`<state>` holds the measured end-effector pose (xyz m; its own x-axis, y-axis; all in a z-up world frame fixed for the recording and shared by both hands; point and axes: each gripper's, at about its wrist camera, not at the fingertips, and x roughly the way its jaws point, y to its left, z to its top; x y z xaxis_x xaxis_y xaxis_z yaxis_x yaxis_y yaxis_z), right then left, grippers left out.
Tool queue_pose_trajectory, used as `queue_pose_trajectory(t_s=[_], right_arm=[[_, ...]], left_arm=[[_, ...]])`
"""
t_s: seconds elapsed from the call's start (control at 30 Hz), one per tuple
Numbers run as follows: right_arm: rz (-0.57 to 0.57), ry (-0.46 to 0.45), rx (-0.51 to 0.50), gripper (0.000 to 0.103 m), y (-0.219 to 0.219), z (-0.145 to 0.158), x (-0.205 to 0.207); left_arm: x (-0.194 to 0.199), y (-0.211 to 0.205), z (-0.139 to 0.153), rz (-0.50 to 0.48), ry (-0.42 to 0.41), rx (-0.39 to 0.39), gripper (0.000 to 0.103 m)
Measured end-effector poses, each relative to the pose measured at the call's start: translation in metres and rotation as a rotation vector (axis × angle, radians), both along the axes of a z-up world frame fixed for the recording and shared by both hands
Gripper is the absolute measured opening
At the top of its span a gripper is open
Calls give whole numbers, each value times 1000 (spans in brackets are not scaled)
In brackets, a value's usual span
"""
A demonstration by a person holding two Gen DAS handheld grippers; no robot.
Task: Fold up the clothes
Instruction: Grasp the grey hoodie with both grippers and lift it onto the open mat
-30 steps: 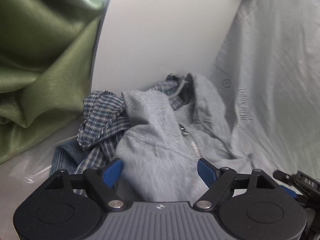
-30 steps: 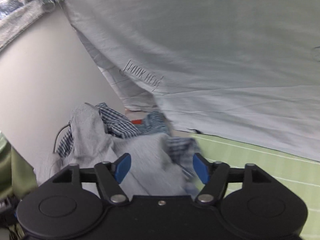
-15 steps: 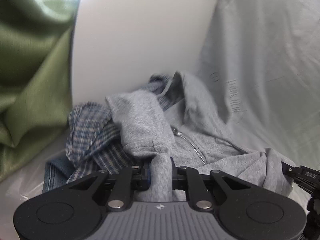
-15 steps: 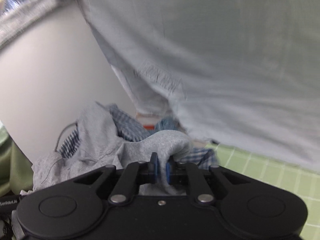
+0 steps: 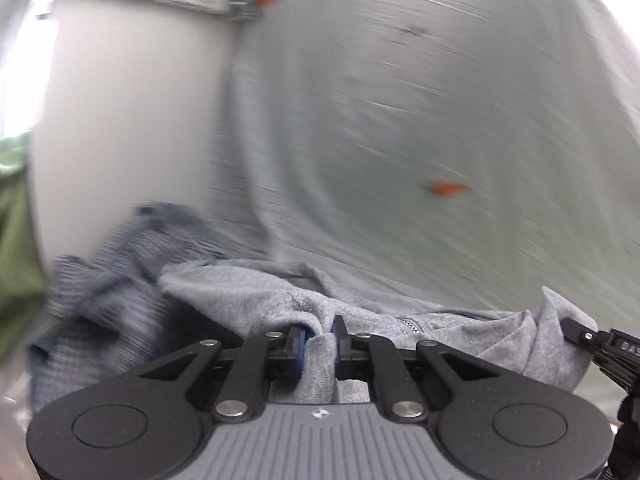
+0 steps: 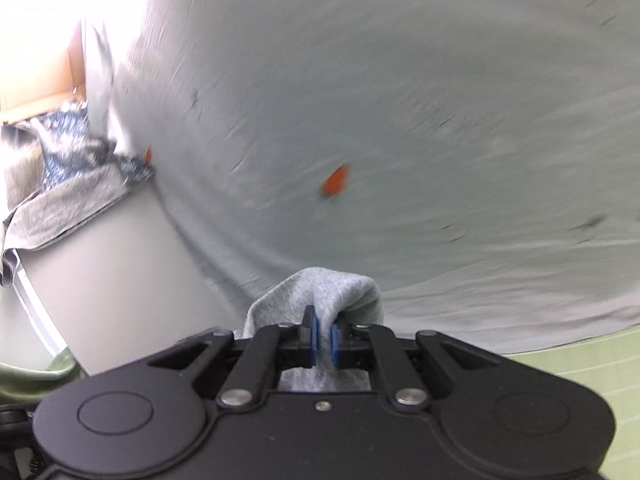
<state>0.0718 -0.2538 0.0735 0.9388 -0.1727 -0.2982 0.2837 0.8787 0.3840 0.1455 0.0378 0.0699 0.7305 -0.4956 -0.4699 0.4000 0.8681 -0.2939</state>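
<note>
A grey zip hoodie [image 5: 256, 292] hangs stretched between my two grippers. My left gripper [image 5: 319, 338] is shut on a fold of its fabric. My right gripper [image 6: 322, 336] is shut on another bunch of the same hoodie [image 6: 320, 286]; its tip also shows at the right edge of the left wrist view [image 5: 600, 340]. A blue plaid shirt [image 5: 120, 264] lies crumpled to the left, below the hoodie. Both views are blurred by motion.
A pale grey-green sheet [image 5: 420, 140] with small orange marks hangs behind and fills most of both views [image 6: 400, 120]. A white panel [image 5: 128, 112] stands at left, with grey cloth draped on its top [image 6: 60, 208]. Green fabric [image 5: 16, 240] is at far left.
Both grippers closed on the grey hoodie and lifted it off the pile. The views have tilted up, so the clothes pile has dropped low or out of frame.
</note>
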Motion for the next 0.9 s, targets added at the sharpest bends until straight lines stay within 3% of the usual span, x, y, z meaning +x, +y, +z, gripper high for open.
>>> queue_pose_trajectory(t_s=[0.5,0.7,0.77,0.83,0.9], right_arm=[[-566,228,106,7,-124,-40,-325],[-683,347,175,9,-175,-63,-419],[-697,415,177,21,-185,-75,-428],[-714,439,172,27,-192,-83,-437],[-713,416,169,40,-201,-81,-443]], left_arm=[[-210,-205,-71,-511,300,38,13],[-258,-265,-96,-559,365,139,18],[-260,-272,-105,-524,384,171,20],[-260,-273,-112,-490,402,187,31],[-259,-271,-116,-450,416,187,46]])
